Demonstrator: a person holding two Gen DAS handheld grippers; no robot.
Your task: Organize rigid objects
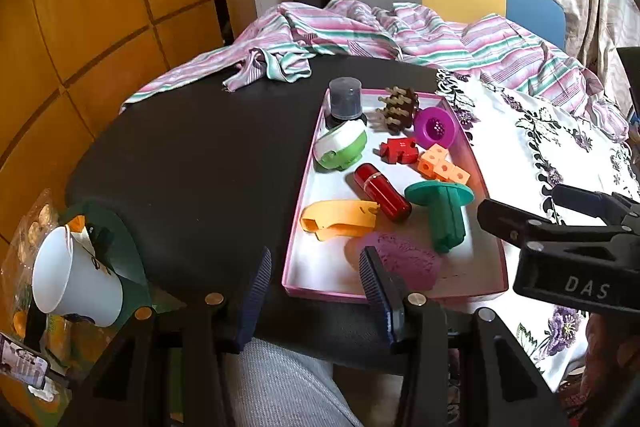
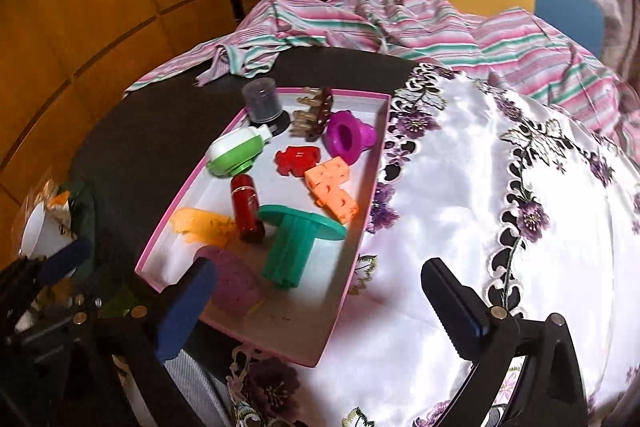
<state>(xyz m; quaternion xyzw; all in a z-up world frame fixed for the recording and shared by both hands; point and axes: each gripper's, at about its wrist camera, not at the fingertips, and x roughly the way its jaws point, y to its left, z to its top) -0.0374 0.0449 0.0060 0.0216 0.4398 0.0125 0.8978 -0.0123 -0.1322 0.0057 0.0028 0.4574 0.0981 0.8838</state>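
A pink-rimmed white tray (image 1: 304, 183) (image 2: 360, 227) lies on the dark table and holds several small objects: a green spool (image 1: 444, 215) (image 2: 296, 239), a red cylinder (image 1: 382, 191) (image 2: 246, 207), a yellow piece (image 1: 340, 219), orange cubes (image 1: 442, 167) (image 2: 332, 193), a red puzzle piece (image 1: 400, 150), a purple funnel (image 1: 436, 127) (image 2: 348, 137), a green-white case (image 1: 340, 149) (image 2: 236, 151), a grey cap (image 1: 345, 99), a brown clip (image 1: 398, 107) and a purple lump (image 1: 404, 259) (image 2: 236, 283). My left gripper (image 1: 316, 271) is open and empty at the tray's near left corner. My right gripper (image 2: 320, 295) is open and empty over the tray's near right edge.
A white embroidered cloth (image 1: 552, 155) (image 2: 480, 207) covers the table to the right of the tray. A striped pink cloth (image 1: 360, 27) lies at the back before a chair. A white cup (image 1: 76, 279) stands low at the left. Bare dark table (image 1: 200, 167) lies left of the tray.
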